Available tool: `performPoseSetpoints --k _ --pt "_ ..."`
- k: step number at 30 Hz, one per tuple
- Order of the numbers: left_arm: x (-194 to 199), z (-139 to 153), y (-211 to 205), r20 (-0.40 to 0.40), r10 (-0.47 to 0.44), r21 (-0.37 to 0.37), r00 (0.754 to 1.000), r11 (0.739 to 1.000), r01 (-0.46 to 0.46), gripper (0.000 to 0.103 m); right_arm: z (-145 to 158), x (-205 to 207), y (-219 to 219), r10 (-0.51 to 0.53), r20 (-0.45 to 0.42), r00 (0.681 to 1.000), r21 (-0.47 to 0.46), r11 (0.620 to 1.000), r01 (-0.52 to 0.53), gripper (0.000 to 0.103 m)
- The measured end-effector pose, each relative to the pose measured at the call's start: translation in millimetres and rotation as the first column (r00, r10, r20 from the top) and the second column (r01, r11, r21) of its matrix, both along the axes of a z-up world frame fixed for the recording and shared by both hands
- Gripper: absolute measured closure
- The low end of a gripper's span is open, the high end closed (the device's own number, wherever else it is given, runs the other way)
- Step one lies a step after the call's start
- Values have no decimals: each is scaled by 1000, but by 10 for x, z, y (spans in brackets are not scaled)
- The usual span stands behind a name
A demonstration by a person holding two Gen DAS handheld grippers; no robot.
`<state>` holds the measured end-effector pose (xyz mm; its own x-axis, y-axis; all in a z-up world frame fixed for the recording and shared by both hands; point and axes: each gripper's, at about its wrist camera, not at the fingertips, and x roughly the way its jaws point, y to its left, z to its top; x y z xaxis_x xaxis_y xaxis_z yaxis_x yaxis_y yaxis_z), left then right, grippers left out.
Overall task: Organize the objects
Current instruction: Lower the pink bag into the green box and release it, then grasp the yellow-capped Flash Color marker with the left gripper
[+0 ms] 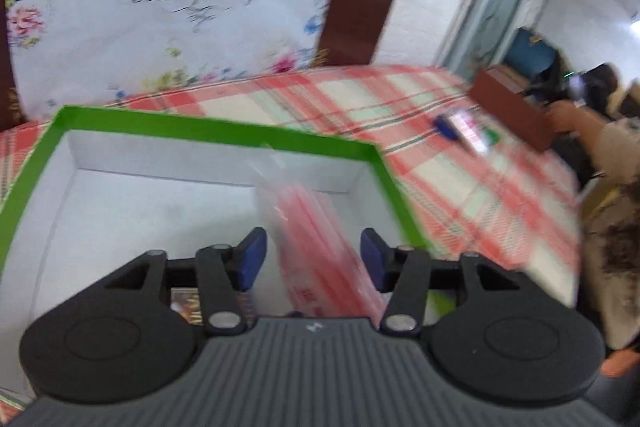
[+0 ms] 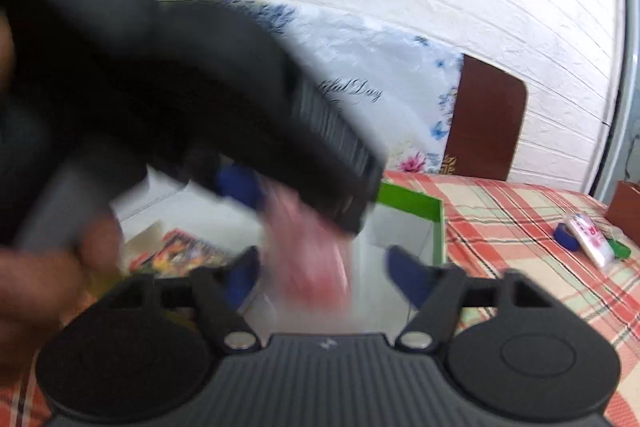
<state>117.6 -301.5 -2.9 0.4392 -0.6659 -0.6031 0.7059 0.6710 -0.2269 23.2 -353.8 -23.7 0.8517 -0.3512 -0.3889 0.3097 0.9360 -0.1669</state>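
Observation:
A white box with a green rim [image 1: 216, 131] sits on the plaid cloth. My left gripper [image 1: 312, 255] is open above the box, and a clear packet of red-pink sticks [image 1: 316, 227] lies between its blue pads [image 1: 252, 255] without being clamped. In the right wrist view my right gripper [image 2: 324, 275] is open over the same box [image 2: 412, 203]. The blurred pink packet [image 2: 308, 251] is in front of it, under the left gripper's black body [image 2: 192, 99]. A colourful packet [image 2: 180, 255] lies in the box.
A blue tape roll [image 2: 566, 235], a pink-and-white packet [image 2: 592, 239] and a green object [image 2: 620, 249] lie on the plaid cloth [image 2: 520, 223] at right. A floral cushion [image 1: 160, 7] on a brown chair [image 1: 356, 11] stands behind the table. A person's arm [image 1: 592, 135] is at right.

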Motion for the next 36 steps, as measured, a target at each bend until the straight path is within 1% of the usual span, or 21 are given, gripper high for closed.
performPoseSetpoints --k 1,2,3,4,8,11,14,16,17,19,21,22,25,26,27,28,30,32,33,34,36 --pt "-9 -7 19 14 29 16 999 999 -29 47 -2 0 31 -4 -6 1000 -13 1000 4 27" --pt "-18 12 83 14 45 11 999 999 -45 47 -1 -23 73 4 -1 1000 -13 1000 -4 28" --pt "-34 50 179 14 54 0 998 999 -54 47 5 -68 120 9 15 1000 2 1000 -9 29" --pt "-80 95 271 31 61 -8 998 998 -61 47 17 -228 167 18 37 999 22 1000 -19 29" --pt "-321 284 805 148 81 14 986 996 -84 47 74 -514 465 50 114 992 79 995 -59 29" --pt "-493 262 1262 218 124 53 968 989 -138 43 88 -661 734 116 142 983 111 985 -132 29" --pt "-602 104 1779 216 197 75 956 973 -217 39 18 -699 1076 212 113 971 127 966 -225 29" --pt "-626 -76 2106 205 262 123 943 949 -291 39 -74 -637 1301 279 39 959 151 947 -282 31" --pt "-614 -166 2260 192 296 149 936 934 -326 39 -120 -586 1385 311 3 950 187 933 -306 31" --pt "-583 -334 2594 165 373 191 913 896 -401 39 -195 -465 1555 373 -63 926 273 899 -344 35" --pt "-565 -440 2917 174 457 218 872 846 -486 38 -240 -310 1707 421 -105 901 320 872 -370 36" --pt "-564 -451 3081 183 491 200 852 830 -521 37 -246 -223 1798 446 -117 887 326 861 -390 35" --pt "-493 -446 3503 196 608 171 770 751 -637 36 -219 156 2009 496 -117 861 288 846 -448 35" --pt "-488 -454 3607 194 631 146 751 738 -658 36 -208 335 2051 505 -111 856 264 846 -464 35" --pt "-479 -469 3694 199 639 125 743 735 -666 36 -186 538 2095 510 -108 853 232 848 -477 35" --pt "-482 -474 3749 195 639 101 744 741 -664 36 -188 809 2067 517 -113 848 205 848 -489 35" --pt "-492 -471 3797 178 641 52 747 752 -658 34 -174 1230 2090 562 -132 816 200 822 -534 36" --pt "-535 -478 3784 191 635 39 749 757 -652 32 -130 1521 2082 571 -131 810 176 818 -548 34" --pt "-534 -470 3758 198 631 41 750 759 -650 30 -109 1662 2057 594 -138 792 199 800 -566 30" --pt "-528 -475 3742 203 629 43 751 760 -649 29 -105 1786 2010 625 -156 765 248 774 -582 29" --pt "-517 -489 3729 207 626 45 752 762 -646 27 -132 1960 1968 649 -202 734 295 754 -586 30"
